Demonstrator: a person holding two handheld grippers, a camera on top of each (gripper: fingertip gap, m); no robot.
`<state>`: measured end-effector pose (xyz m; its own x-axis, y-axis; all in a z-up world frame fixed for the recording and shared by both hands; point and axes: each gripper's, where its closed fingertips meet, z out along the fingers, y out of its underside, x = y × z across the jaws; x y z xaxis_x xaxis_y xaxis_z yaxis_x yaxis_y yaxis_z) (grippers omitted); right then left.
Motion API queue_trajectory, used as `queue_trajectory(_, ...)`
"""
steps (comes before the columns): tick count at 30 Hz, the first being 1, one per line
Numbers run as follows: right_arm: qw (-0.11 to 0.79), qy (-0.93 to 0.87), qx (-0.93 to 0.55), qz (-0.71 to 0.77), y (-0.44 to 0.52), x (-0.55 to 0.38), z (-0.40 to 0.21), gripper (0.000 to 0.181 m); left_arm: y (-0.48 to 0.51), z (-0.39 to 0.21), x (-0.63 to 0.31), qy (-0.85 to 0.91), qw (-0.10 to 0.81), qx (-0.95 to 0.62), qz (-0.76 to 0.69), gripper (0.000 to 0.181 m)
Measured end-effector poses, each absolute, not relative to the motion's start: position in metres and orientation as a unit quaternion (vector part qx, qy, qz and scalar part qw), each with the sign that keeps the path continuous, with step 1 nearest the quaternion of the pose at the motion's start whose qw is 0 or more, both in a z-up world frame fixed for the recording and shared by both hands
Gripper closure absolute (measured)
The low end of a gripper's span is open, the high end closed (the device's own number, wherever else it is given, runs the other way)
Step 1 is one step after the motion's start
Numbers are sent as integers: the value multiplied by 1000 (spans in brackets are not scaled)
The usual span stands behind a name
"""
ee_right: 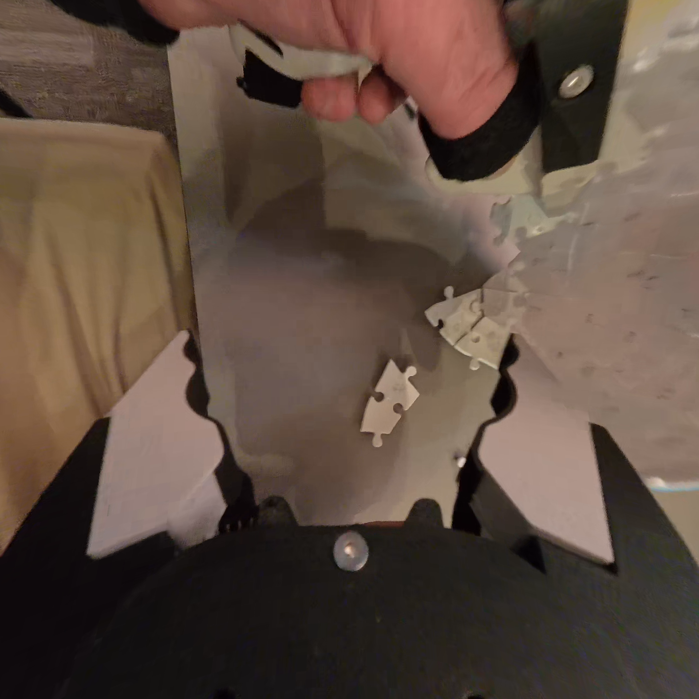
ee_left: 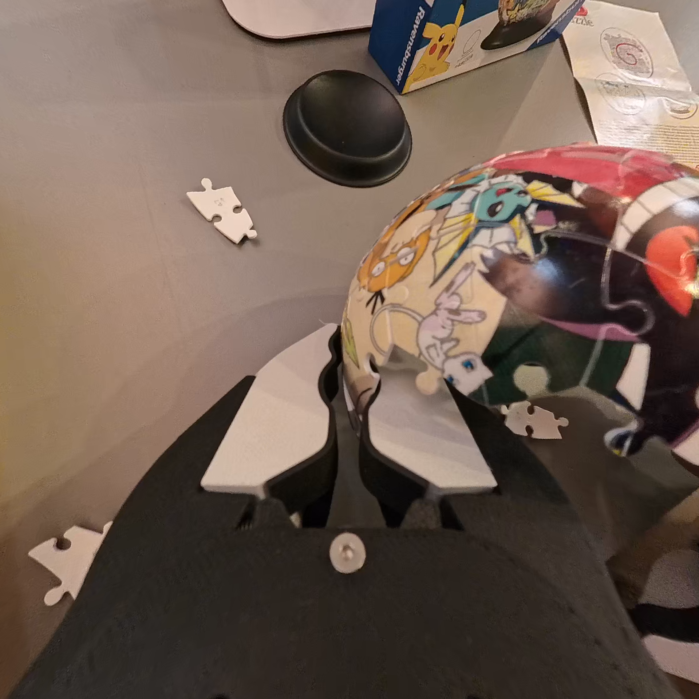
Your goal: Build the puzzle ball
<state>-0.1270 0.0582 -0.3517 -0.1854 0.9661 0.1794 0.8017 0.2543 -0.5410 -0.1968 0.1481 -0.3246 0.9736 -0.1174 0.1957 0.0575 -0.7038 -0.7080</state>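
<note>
Pinching the open rim of the half-built puzzle ball [ee_left: 510, 295] over the bench [ee_left: 132, 321], the left claw [ee_left: 350, 386] grips a light, slick, fragile shell. The right claw [ee_right: 350, 378] gapes empty above a loose piece [ee_right: 389, 403], best taken thinly by its edges.

Grey table [ee_left: 113, 302], pretty matte. Sitting on it: a black round stand [ee_left: 347, 128], a blue puzzle box [ee_left: 469, 41] behind that, a creased instruction sheet [ee_left: 635, 75] off to the right, plus loose white face-down puzzle pieces [ee_left: 223, 210] scattered around, another [ee_right: 391, 406] lying near the edge.
</note>
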Motion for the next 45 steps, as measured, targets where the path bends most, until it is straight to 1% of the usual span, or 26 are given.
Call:
queue_trajectory(1,238,-760,-584,158,58,-126,-356,22,148,-325,-196,16,385,-916,-114,175)
queue_trajectory(6,208,-778,-573,149,55,-125,-370,21,148,-325,-195,17,384,-916,-117,175)
queue_trajectory(12,198,-792,-564,123,54,-125,-379,21,147,-328,-194,16,379,-917,-121,175)
queue_trajectory(21,176,-795,-566,130,54,-126,-378,21,147,-328,-195,16,377,-918,-120,175)
queue_trajectory(32,146,-815,-554,88,55,-119,-381,20,147,-330,-196,13,376,-919,-119,175)
queue_trajectory(35,148,-815,-552,93,54,-119,-380,20,147,-330,-196,13,376,-919,-120,175)
queue_trajectory(41,165,-819,-539,105,41,-104,-365,31,148,-329,-196,10,380,-917,-119,175)
queue_trajectory(45,167,-816,-544,106,36,-94,-367,27,149,-328,-195,12,381,-917,-119,175)
